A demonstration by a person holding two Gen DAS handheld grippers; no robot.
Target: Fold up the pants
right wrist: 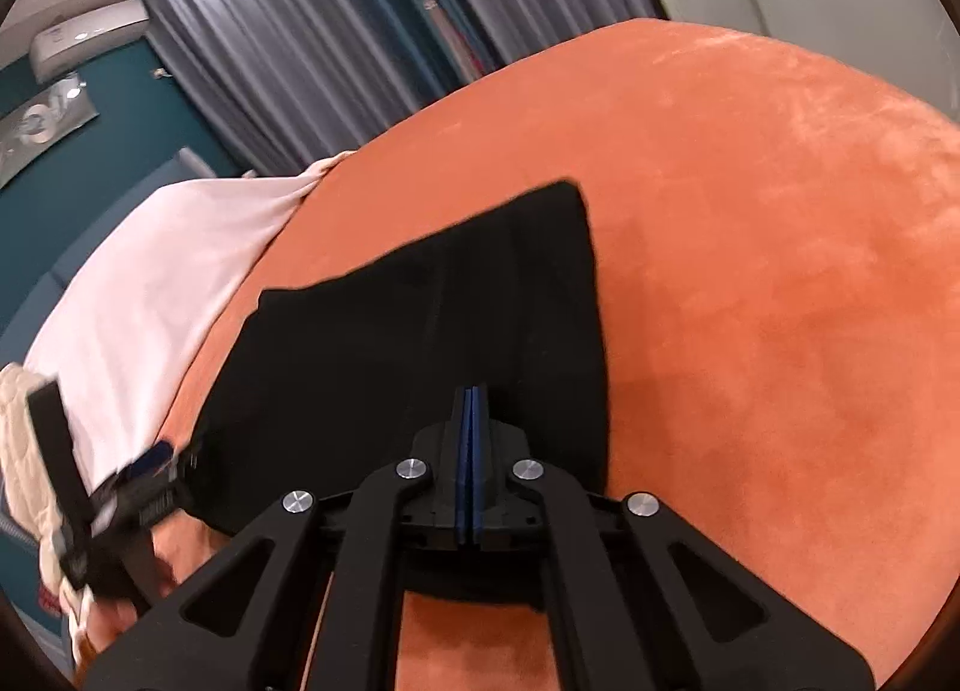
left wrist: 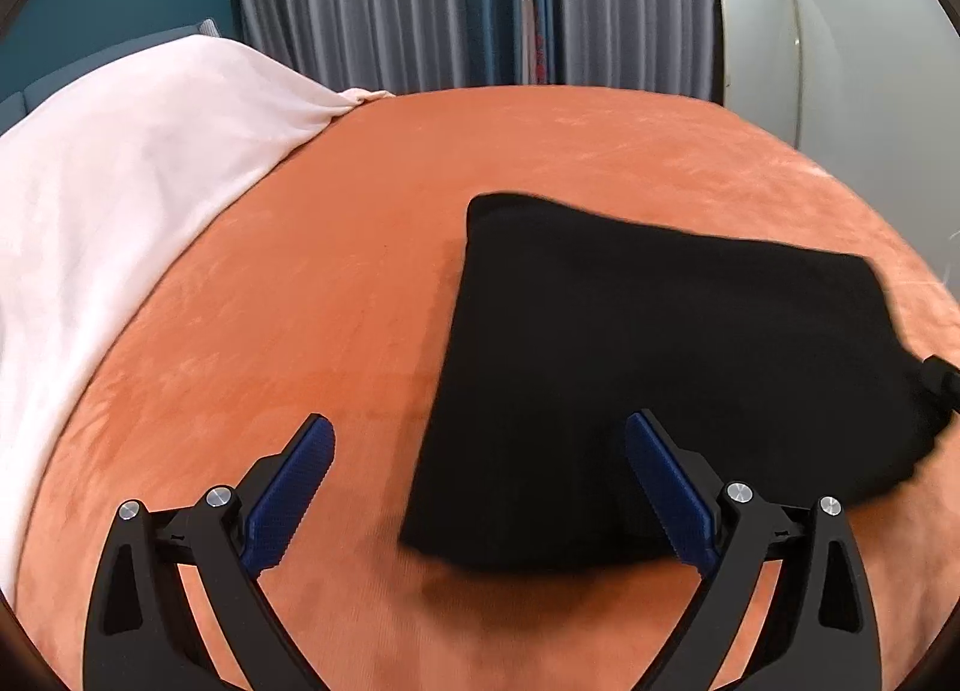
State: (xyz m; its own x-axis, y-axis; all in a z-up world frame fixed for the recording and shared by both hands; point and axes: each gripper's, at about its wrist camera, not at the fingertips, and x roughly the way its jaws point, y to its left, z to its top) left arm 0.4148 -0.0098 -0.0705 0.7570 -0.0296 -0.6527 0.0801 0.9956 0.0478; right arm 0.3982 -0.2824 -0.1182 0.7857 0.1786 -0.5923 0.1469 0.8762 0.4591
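We find black pants [left wrist: 660,343] folded on the orange bed [left wrist: 300,301], frame centre. Left gripper [left wrist: 480,439] jaws spread, empty; right gripper [right wrist: 474,397] jaws pressed together. No writing is legible.

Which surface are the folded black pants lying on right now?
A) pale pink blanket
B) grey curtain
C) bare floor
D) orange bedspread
D: the black pants lie flat as a folded bundle on the orange bedspread, with the pale pink blanket off to one side and not under them.

Soft, even indoor light; the black pants [left wrist: 648,355] show no detail, motion blur ahead of the jaws, edges strongly bent.
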